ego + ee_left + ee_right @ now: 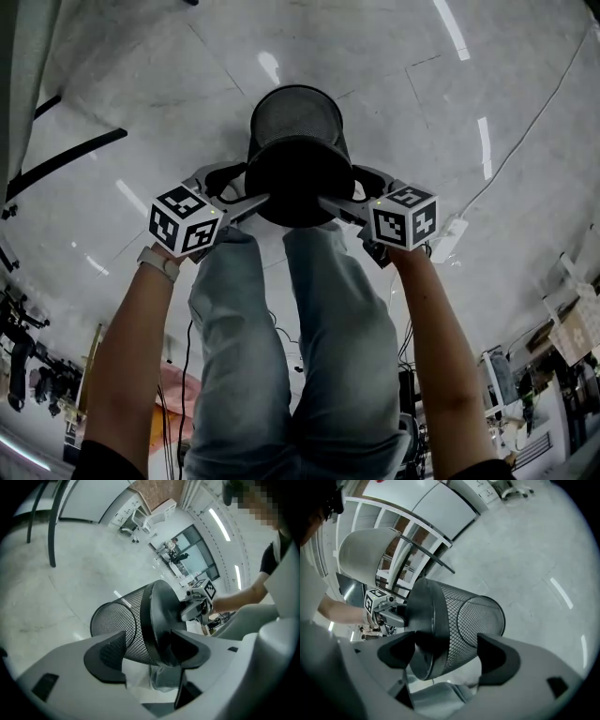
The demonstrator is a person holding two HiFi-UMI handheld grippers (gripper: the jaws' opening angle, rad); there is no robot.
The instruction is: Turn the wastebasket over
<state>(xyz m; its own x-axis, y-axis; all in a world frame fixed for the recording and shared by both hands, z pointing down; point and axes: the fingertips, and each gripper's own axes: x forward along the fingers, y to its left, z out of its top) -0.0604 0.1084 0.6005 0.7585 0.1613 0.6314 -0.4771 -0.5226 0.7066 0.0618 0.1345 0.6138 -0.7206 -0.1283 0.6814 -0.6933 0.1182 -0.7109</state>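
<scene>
Just ahead of the person's knees [281, 251], the wastebasket [298, 141] lies tipped, with its solid-banded end toward the person and its mesh end away. The left gripper [251, 184] and right gripper [341, 185] flank it, jaws spread wide and not clamping (contact with the floor [450, 112] cannot be confirmed). Judgement: the turn appears largely made; withdrawal remains.

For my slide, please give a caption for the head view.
Left gripper and right gripper, jaws open, flank a black mesh wastebasket.
</scene>
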